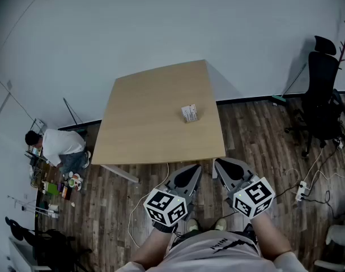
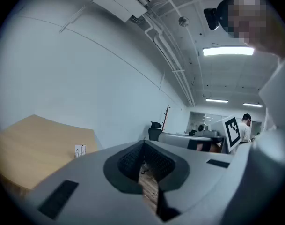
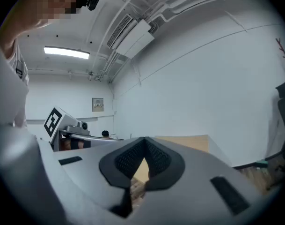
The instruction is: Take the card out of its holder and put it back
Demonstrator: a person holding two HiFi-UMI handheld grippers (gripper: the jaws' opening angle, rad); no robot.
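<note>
A small white card stands in its holder (image 1: 189, 113) on the right part of the tan table (image 1: 144, 123); in the left gripper view the card holder (image 2: 80, 150) shows small and far off on the tabletop. My left gripper (image 1: 197, 168) and right gripper (image 1: 217, 162) hang side by side low in the head view, short of the table's near edge and well away from the holder. In the left gripper view the left gripper (image 2: 143, 143) is shut with nothing between its pads. The right gripper (image 3: 144, 140) is shut and empty too, pointing at the table (image 3: 189, 142).
A person (image 1: 62, 146) crouches on the wood floor left of the table beside small clutter (image 1: 64, 186). A black office chair (image 1: 324, 101) stands at the right. A power strip with cables (image 1: 301, 191) lies on the floor at the right.
</note>
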